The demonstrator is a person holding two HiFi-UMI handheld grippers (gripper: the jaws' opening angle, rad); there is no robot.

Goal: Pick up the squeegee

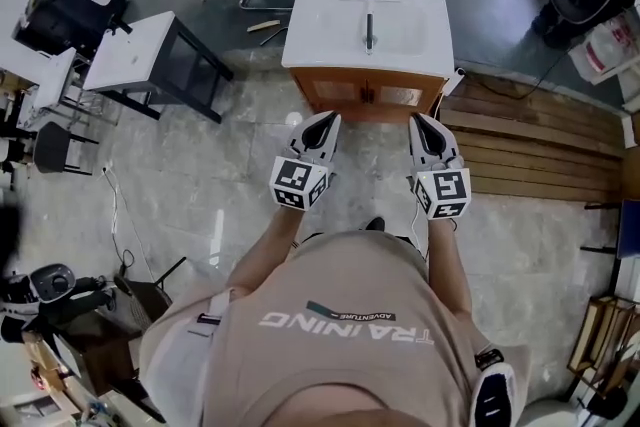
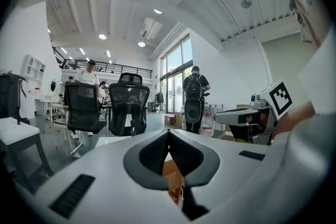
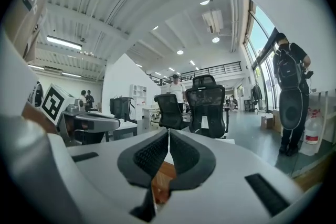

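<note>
We face a white-topped desk (image 1: 315,40) with a wooden front. Our left claw (image 1: 327,119) and right claw (image 1: 421,120) hang side by side just short of its near edge — both closed tight, nothing between the jaws. The squeegee (image 1: 368,23) lies mid-desktop, untouched — apart from both claws.

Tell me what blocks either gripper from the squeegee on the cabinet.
Nothing visible. The squeegee lies on the white cabinet top; the left gripper and right gripper, both shut, hang before its front edge.
</note>
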